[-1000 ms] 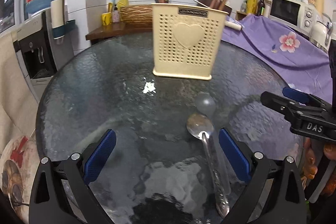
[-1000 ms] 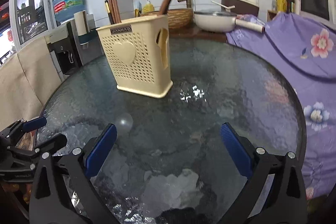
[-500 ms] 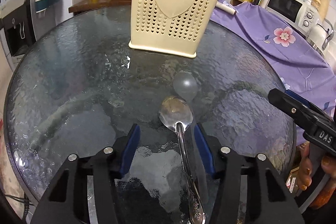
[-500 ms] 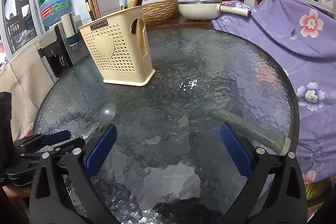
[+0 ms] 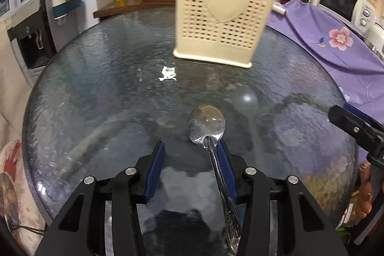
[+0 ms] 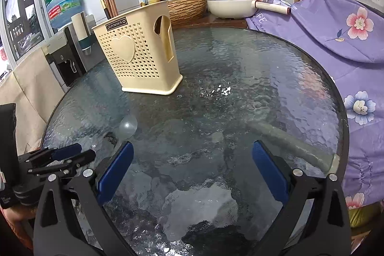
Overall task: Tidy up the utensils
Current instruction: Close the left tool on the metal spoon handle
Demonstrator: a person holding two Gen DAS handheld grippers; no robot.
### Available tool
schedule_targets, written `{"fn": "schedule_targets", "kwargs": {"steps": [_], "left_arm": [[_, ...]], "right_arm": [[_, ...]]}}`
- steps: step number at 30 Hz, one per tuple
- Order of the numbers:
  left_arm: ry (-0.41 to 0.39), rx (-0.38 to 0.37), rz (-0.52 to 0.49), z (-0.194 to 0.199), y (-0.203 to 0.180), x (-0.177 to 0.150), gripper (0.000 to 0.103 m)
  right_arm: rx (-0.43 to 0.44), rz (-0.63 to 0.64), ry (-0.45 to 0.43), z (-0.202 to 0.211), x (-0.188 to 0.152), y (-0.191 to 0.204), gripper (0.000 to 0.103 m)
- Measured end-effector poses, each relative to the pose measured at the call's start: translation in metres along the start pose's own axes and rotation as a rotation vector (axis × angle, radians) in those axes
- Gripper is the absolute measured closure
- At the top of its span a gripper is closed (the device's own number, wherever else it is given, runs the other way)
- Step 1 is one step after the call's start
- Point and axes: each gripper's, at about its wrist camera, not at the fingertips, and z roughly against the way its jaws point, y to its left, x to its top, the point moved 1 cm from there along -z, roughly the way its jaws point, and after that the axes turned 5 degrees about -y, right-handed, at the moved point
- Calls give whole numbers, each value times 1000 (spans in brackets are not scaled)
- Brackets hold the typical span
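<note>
Left gripper (image 5: 190, 152) has narrowed from wide, jaws closing around metal spoon (image 5: 208, 126) handle; pickup imminent.

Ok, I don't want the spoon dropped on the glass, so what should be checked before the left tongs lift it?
1. Spoon between the left tongs: ok, handle lies between the pads.
2. Both pads pressing the handle: not ok, the jaws are closing; the handle sits by one pad, a gap remains at the other.
3. Grip point: ok, on the neck just behind the bowl.
4. Holder upright on the table: ok.
5. Room in the holder: cannot tell, only utensil tops show.
6. Right tongs out of the way: ok, open and empty.
</note>
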Motion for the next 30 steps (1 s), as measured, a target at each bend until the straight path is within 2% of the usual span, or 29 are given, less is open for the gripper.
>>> {"fn": "schedule_targets", "kwargs": {"steps": [4,7,14,19,24,30], "left_arm": [[-1,14,6,0,7,5,58],[1,-21,28,0,8,9,54],[26,-27,40,-11,0,14,55],[47,-41,74,-18,0,22,61],[68,-57,64,-23,-7,26,67],[89,-64,80,-28,-6,32,67]], "right_arm": [[-1,-2,5,-2,-1,2,6],[4,-1,10,-4,0,3,6],[11,10,31,-12,0,13,6],[2,3,37,-14,0,11,6],[-2,-10,52,-17,-1,7,6],[-2,-10,65,-20,-1,6,6]]}}
